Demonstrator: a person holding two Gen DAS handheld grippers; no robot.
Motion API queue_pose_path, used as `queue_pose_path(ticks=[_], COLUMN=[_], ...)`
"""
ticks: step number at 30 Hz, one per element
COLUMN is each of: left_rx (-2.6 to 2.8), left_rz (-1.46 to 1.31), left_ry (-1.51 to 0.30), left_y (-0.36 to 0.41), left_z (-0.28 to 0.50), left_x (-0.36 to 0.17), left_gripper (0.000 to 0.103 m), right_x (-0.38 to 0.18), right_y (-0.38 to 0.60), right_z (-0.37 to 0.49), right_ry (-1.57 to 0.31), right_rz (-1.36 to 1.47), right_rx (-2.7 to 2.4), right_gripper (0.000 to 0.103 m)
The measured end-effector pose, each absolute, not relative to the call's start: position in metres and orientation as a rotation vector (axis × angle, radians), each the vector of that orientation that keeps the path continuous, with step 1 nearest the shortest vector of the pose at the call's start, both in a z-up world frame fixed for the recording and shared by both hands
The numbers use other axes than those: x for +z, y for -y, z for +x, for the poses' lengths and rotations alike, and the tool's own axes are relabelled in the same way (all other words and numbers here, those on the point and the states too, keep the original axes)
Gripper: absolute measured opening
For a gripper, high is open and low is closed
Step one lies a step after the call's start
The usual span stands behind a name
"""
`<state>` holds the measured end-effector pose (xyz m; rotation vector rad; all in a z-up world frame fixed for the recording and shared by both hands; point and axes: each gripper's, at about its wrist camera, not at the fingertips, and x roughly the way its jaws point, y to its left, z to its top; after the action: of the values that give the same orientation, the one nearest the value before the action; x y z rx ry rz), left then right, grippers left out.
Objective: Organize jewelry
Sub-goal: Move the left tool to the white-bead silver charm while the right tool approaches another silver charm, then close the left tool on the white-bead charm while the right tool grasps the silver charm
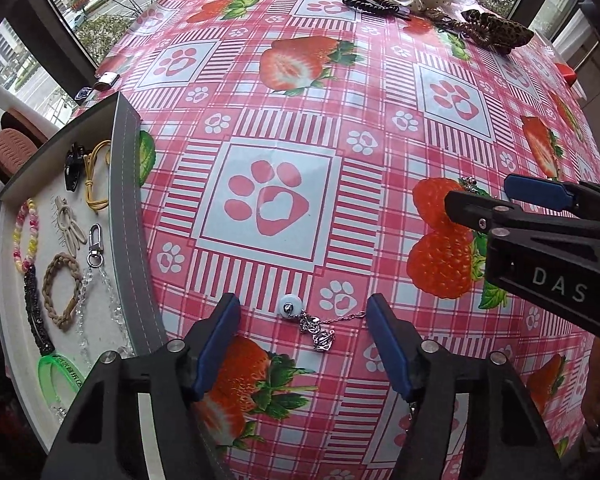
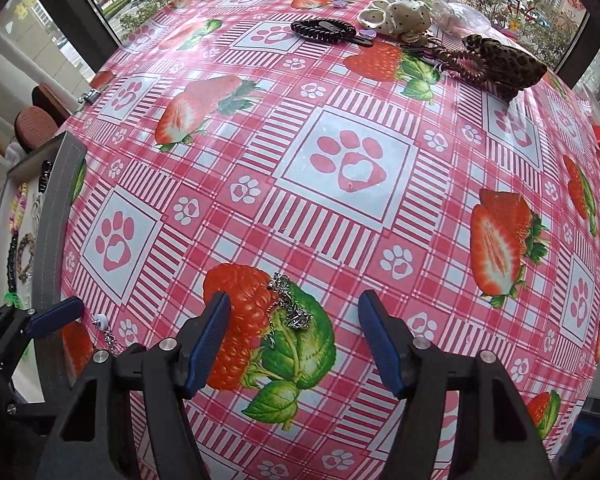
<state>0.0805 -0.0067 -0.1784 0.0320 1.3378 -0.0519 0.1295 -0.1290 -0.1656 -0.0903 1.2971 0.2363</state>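
Left claw (image 1: 302,344): released, jaws apart, straddling white-bead pendant chain (image 1: 312,322) lying on counter (image 1: 340,128). Right claw (image 2: 292,340): released, over silver chain (image 2: 290,302) on counter. Tray (image 1: 128,208) at left holds bracelets, clips.

Two handheld grippers of matte black plastic, alike in build; left gripper (image 1: 302,344) with two long angular arms, each tipped by a flat blue ribbed pad (image 1: 216,344); round silver pivot screws (image 1: 176,345) at the arm joints; slotted cut-outs along the arms; right gripper (image 2: 292,344) likewise black with blue pads (image 2: 210,340); white letters "DAS" (image 1: 559,285) printed on its side.
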Motion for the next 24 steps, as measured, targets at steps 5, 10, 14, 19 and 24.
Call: queue_pose_path(ticks=[5, 10, 14, 19, 24], left_rx=[-0.087, -0.105, -0.124, -0.148, -0.169], left_rz=[0.052, 0.038, 0.006, -0.027, -0.047], left_ry=[-1.323, -1.325, -1.320, -1.292, -1.262], left_y=[0.016, 0.016, 0.009, 0.001, -0.007], left_z=[0.078, 0.077, 0.070, 0.069, 0.063], left_x=[-0.174, -0.171, -0.164, -0.146, -0.126], left_gripper=[0.034, 0.018, 0.018, 0.018, 0.018], right_x=[-0.166, -0.164, -0.163, -0.156, -0.148], right_y=[0.123, 0.123, 0.127, 0.147, 0.162], right_z=[0.131, 0.131, 0.130, 0.126, 0.115], right_ry=[-1.284, -1.280, -1.289, -1.306, -1.315], right_rz=[-0.159, -0.156, -0.098, 0.055, 0.153], right_rx=[0.212, 0.218, 0.225, 0.243, 0.241], right_gripper=[0.048, 0.015, 0.008, 0.008, 0.008])
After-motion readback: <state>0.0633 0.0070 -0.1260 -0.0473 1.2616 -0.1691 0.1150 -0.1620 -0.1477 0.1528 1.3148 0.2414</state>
